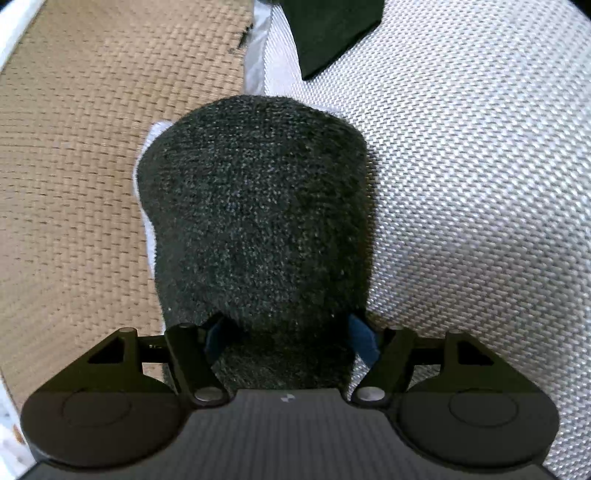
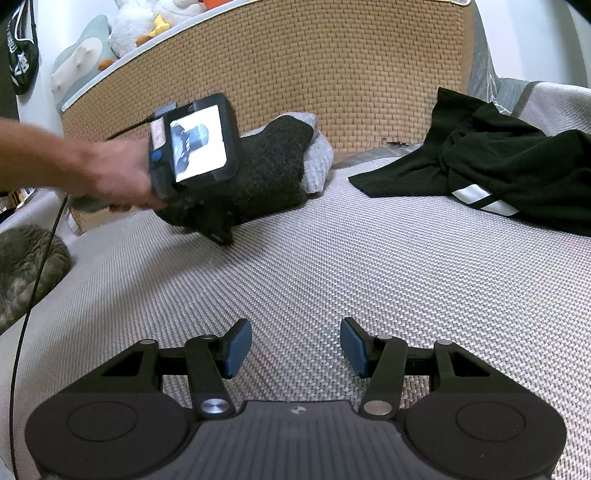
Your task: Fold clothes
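Left wrist view first: a dark fuzzy knit garment (image 1: 255, 221) fills the middle of the frame, bunched up and running straight back into the left gripper (image 1: 291, 339). Its blue pads (image 1: 364, 339) peek out on either side of the cloth, clamped on the garment's near end. Pale fabric shows along the garment's left edge. Left of the garment is a tan woven panel (image 1: 103, 147); right of it is the light grey woven surface (image 1: 461, 184). Beyond the garment, at the top, a corner of black clothing (image 1: 328, 33) lies on that grey surface.

Over to the right wrist view: the right gripper (image 2: 295, 347) hovers above the grey surface (image 2: 332, 266), its blue pads (image 2: 236, 347) spread wide with nothing between them. Far left of it, a person's hand (image 2: 110, 173) holds the left gripper's body with its small lit screen (image 2: 197, 142), and the dark garment (image 2: 258, 173) hangs from it, its lower end touching the grey surface, a pale bundle (image 2: 317, 158) just behind. To the right of the garment, a crumpled black piece of clothing with white stripes (image 2: 498, 162) lies on the surface. The tan panel (image 2: 295, 66) stands behind, plush toys (image 2: 140, 26) above it. A cable (image 2: 33, 295) trails down at far left.
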Available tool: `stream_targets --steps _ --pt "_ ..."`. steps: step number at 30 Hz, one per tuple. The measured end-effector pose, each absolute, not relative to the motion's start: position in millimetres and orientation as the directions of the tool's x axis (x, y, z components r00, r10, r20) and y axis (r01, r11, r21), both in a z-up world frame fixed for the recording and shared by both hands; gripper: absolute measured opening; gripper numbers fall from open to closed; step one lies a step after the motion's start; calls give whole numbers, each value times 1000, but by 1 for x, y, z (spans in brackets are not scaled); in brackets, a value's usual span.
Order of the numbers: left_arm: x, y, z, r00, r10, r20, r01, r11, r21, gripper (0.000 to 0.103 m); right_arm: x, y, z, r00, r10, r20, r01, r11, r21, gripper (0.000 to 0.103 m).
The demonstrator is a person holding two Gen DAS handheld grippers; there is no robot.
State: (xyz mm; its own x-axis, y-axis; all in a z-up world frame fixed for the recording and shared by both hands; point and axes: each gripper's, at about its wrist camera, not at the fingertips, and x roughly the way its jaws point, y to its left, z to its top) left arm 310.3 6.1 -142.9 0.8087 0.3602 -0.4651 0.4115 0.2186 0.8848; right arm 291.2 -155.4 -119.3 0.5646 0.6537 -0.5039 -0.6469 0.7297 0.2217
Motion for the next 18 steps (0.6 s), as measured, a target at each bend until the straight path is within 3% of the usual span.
stream_targets --steps 8,12,14,18 --pt "254 4 -149 870 332 -363 250 338 907 71 291 -154 -120 568 651 -504 -651 730 209 57" --pt "235 8 -138 879 325 -349 143 519 843 71 292 -154 -119 569 651 -502 -651 730 210 57" --pt "276 59 -142 886 325 -331 85 588 805 70 293 -154 -118 570 652 -500 -649 730 213 57" --pt "274 56 -149 880 353 -316 -36 715 698 69 293 -156 -117 576 656 -488 -645 731 222 57"
